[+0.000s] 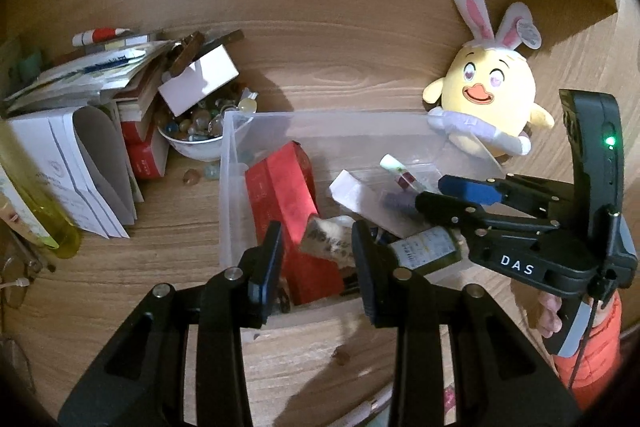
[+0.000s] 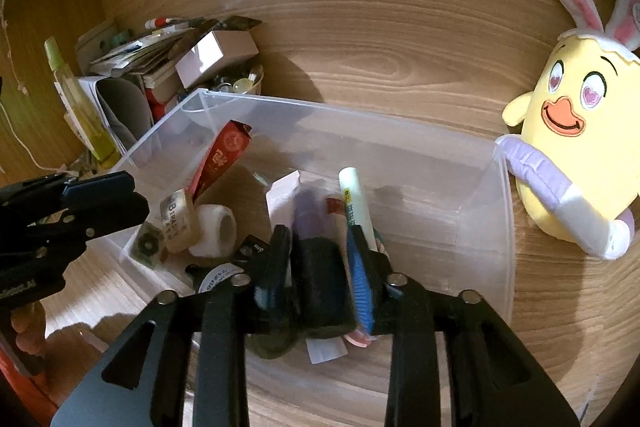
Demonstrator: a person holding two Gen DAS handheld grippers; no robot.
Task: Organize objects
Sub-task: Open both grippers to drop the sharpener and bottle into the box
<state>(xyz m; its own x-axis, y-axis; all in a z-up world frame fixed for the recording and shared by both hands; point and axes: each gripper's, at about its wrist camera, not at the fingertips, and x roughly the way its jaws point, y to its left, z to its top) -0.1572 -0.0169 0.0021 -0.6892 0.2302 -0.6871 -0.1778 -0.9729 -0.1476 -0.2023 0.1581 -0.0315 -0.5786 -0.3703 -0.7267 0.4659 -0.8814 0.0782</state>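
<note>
The right tongs [image 2: 318, 263] sit low inside the clear plastic bin [image 2: 500, 227] on the bench [image 2: 400, 47], parted a little around a black roll [image 2: 322, 291]; whether they press it I cannot tell. The left tongs [image 1: 318, 259] hover slightly parted and empty over the bin's near edge, above a red box [image 1: 288, 195].

- Clear plastic bin [image 2: 472, 163]: rectangular, open-topped, translucent walls; stands on the wooden surface, with several items inside.
- Red carton [image 1: 288, 203]: tall flat box, leaning tilted at the bin's 9 o'clock end.
- White tape roll [image 2: 216, 227]: lies on its side on the bin floor, just beside a small beige printed pack [image 2: 178, 221] at its 9 o'clock.
- White tube [image 2: 356, 203]: slim, green print, lying near the bin's middle, pointing toward 12 o'clock.
- Black cylindrical object [image 2: 320, 287]: dark, matte; at the bin's 6 o'clock side.
</note>
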